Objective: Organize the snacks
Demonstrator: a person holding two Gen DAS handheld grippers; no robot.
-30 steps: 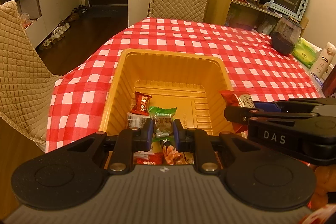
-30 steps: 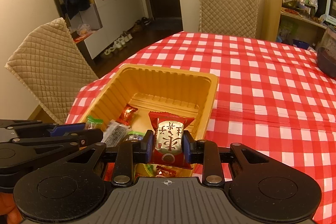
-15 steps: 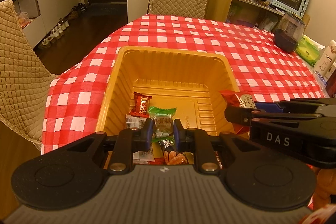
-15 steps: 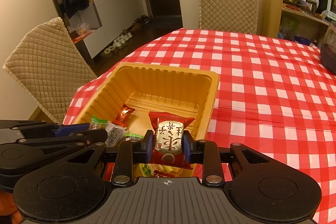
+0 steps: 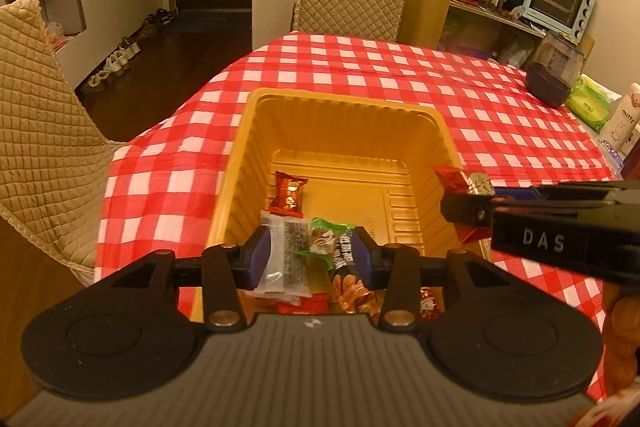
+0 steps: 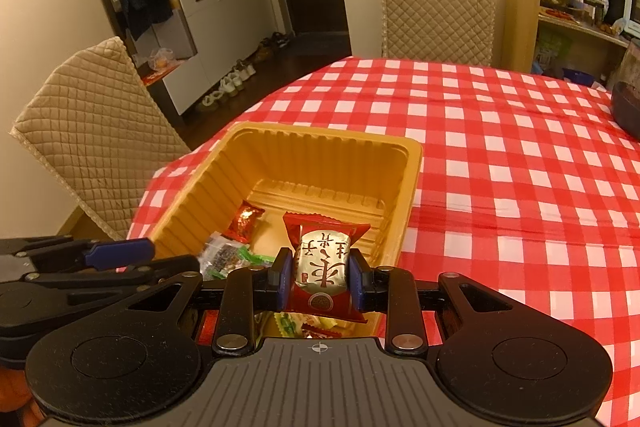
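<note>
The left gripper point(image 5: 310, 255) had just spread its fingers, dropping the green snack point(image 5: 322, 247) into the tray point(image 5: 344, 103) mid-frame; the right gripper point(image 6: 320, 277) stayed clamped on the red-and-gold snack point(image 6: 323, 263), likely next.

Warm, dim amber indoor light throughout, with strong fisheye bending and dark vignetted corners.
</note>
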